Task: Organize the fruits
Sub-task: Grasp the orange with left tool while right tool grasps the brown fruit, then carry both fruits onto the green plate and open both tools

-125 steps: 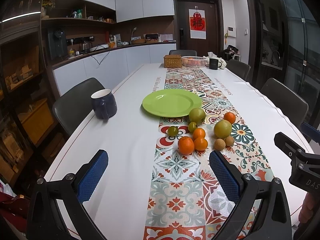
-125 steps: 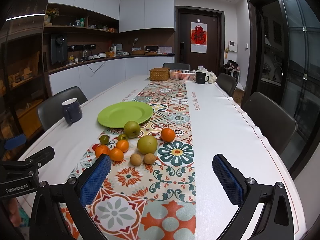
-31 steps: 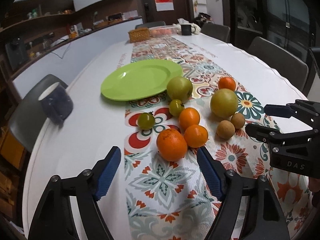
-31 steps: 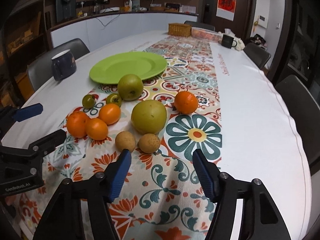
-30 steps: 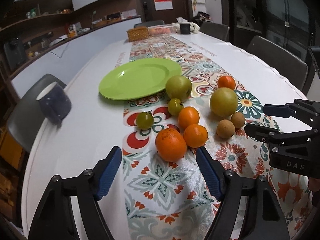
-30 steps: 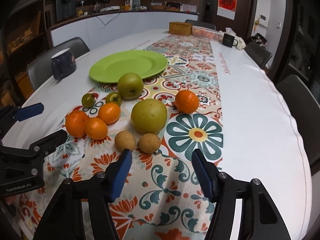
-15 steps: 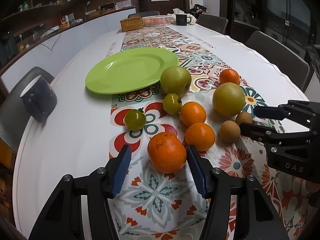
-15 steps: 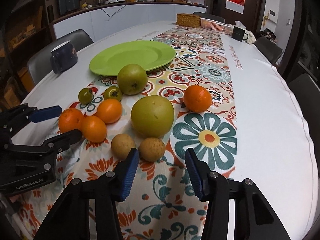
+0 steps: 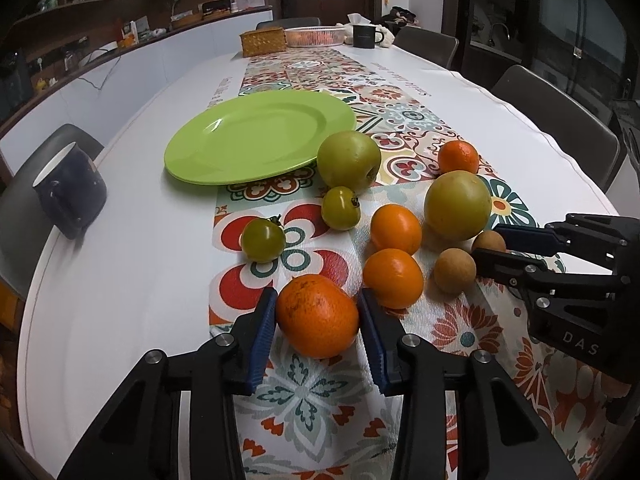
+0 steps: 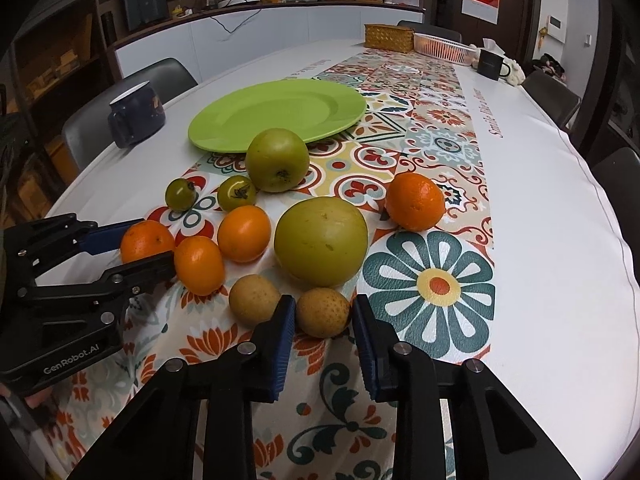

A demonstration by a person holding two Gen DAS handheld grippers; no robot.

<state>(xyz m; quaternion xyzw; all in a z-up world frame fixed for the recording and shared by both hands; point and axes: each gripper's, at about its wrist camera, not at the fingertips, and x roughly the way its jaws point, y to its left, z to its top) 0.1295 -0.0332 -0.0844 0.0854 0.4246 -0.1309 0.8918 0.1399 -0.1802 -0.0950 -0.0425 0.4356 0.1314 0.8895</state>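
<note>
A group of fruits lies on the patterned runner in front of an empty green plate point(image 9: 256, 136), also in the right wrist view point(image 10: 280, 114). My left gripper point(image 9: 318, 316) has its blue pads against both sides of the nearest big orange point(image 9: 318, 314), which rests on the cloth. My right gripper point(image 10: 324, 314) has closed around a small brown fruit point(image 10: 323, 312), pads at its sides. Beside it lie another small brown fruit point(image 10: 254, 300), a large yellow-green fruit point(image 10: 321, 246), two smaller oranges point(image 10: 244, 233), two small green fruits point(image 10: 237, 193), a green apple point(image 10: 277, 165) and a lone orange point(image 10: 415, 201).
A dark blue mug point(image 9: 70, 188) stands on the white tablecloth left of the plate. A wicker box point(image 9: 263, 42), a white basket point(image 9: 316, 36) and a black mug point(image 9: 364, 36) stand at the far end. Chairs line both sides of the table.
Both grippers moved forward and down to the fruits and narrowed. The left now clasps the big orange, the right the small brown fruit. The fruits have not moved.
</note>
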